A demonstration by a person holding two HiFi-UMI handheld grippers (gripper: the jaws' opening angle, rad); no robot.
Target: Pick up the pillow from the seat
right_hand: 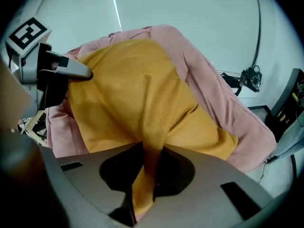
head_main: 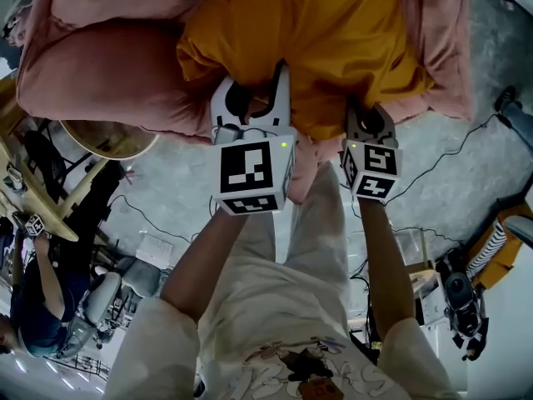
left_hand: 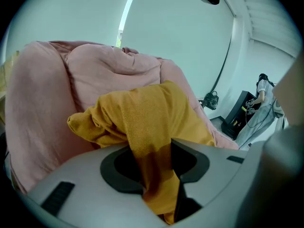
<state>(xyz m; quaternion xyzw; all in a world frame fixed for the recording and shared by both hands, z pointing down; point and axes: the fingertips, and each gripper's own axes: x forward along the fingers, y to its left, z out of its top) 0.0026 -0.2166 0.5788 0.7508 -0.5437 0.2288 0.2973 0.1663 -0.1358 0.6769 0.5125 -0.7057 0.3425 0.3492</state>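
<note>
Mustard-yellow pillow (head_main: 308,32) lies on the pink cushioned seat (head_main: 108,73), leaning against its back. Left gripper (head_main: 252,97) pinches a fold at the pillow's near edge, with cloth bunched between its jaws. Right gripper (head_main: 369,117), near it along the same edge, is clamped tight on a second, thinner fold. Grey floor (head_main: 166,182) shows below the seat.

Grey floor (head_main: 166,182), wooden frame (head_main: 37,202), person (head_main: 37,315) (lower left)
</note>
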